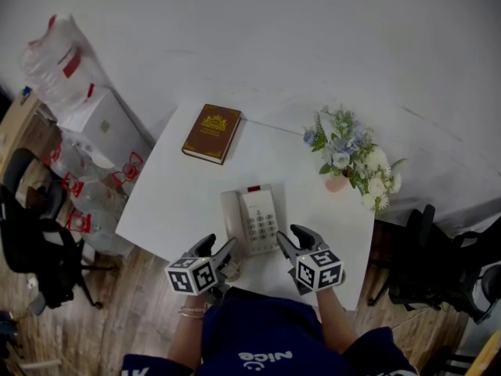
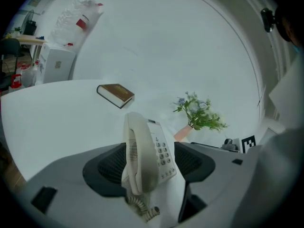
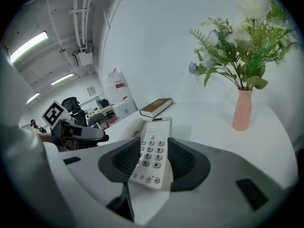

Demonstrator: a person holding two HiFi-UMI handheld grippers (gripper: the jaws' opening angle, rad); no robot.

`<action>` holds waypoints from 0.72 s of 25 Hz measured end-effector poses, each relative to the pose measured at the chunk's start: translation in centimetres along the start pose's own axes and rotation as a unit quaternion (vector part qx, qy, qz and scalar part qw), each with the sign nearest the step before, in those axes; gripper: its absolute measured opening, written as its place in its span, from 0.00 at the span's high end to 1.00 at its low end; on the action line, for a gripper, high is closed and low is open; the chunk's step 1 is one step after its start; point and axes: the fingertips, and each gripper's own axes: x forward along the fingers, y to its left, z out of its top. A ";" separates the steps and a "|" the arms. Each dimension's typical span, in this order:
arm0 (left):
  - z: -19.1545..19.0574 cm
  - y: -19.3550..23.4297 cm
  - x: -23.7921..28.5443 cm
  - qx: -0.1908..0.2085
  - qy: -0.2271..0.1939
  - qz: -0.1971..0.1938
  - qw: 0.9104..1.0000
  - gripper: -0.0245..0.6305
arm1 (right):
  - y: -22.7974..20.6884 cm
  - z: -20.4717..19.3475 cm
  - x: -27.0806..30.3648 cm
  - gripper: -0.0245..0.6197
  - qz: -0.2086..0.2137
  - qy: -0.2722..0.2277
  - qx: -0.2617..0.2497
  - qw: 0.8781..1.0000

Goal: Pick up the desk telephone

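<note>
Reaching for the desk telephone, you are in the approach step of the pick-up. The phone lies flat on the white bench, close to its near edge and right in front of you, and it is not yet lifted.

Your left hand-held gripper sits at the phone's near-left corner with its jaws spread. The handset stands in the gap, but the pads do not look pressed on it. Your right hand-held gripper sits at the near-right corner, also released, looking along the keypad between its pads. Neither one is grasping anything.

The phone's long axis runs away from you, from the near edge toward the wall, leaning only slightly in the head view. Its top end with the small red mark points to the far side, and its bottom end faces you. The handset rests along the left side, parallel to that axis, with the coiled cord at the near end.

As I judge it, the next move calls for pushing both grippers a little further along the sides, then closing on the body rather than on the handset alone, which could come off its cradle. Lift both ends level.
</note>
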 end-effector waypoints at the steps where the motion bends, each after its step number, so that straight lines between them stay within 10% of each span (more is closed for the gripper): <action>1: -0.2 0.1 0.3 -0.012 0.011 -0.004 1.000 0.49 | -0.3 0.0 0.1 0.68 0.001 0.003 0.005 1.000; 18: -0.7 3.4 3.7 -0.126 0.070 -0.002 0.990 0.46 | -3.0 -1.2 4.7 0.61 0.051 0.068 0.144 0.986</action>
